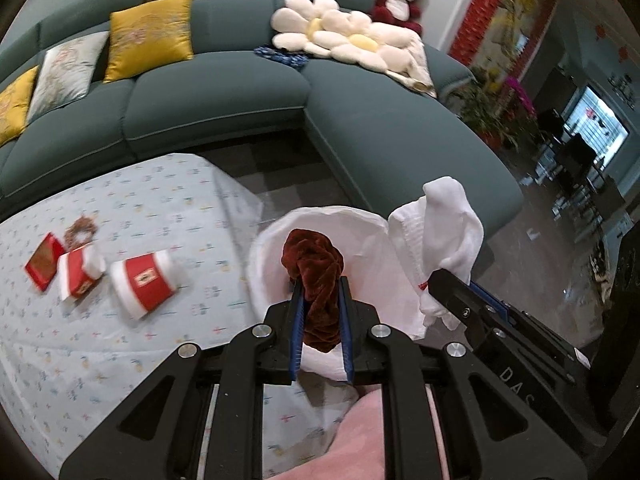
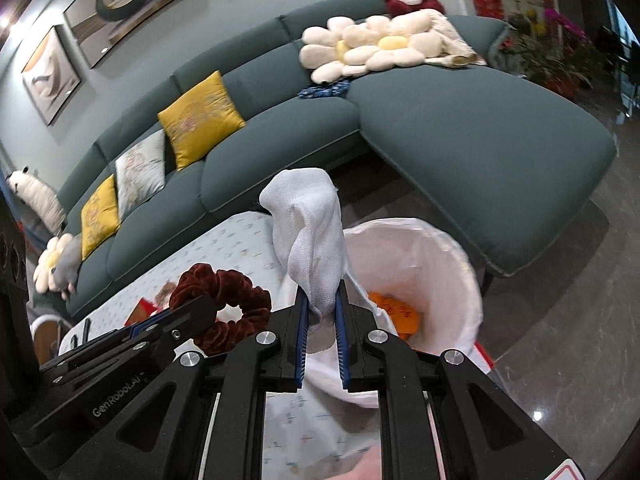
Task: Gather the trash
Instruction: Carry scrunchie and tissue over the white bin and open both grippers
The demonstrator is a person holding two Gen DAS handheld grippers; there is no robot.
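Teal sectional sofa (image 1: 224, 92) behind a table under a pale patterned cloth (image 1: 120, 208). Left view alone shows three red-and-white packs (image 1: 142, 282) on the cloth; right view alone shows orange scraps (image 2: 394, 312) inside the white-lined bin (image 2: 460, 268). Left gripper (image 1: 320, 292) clenched on a crumpled dark-red velvet scrunchie (image 1: 312, 256), right gripper (image 2: 322, 308) clenched on a limp white mesh cloth (image 2: 308, 216), both raised by the bin's rim.

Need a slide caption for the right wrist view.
Right gripper holds white cloth over lined bin; left gripper holds scrunchie.
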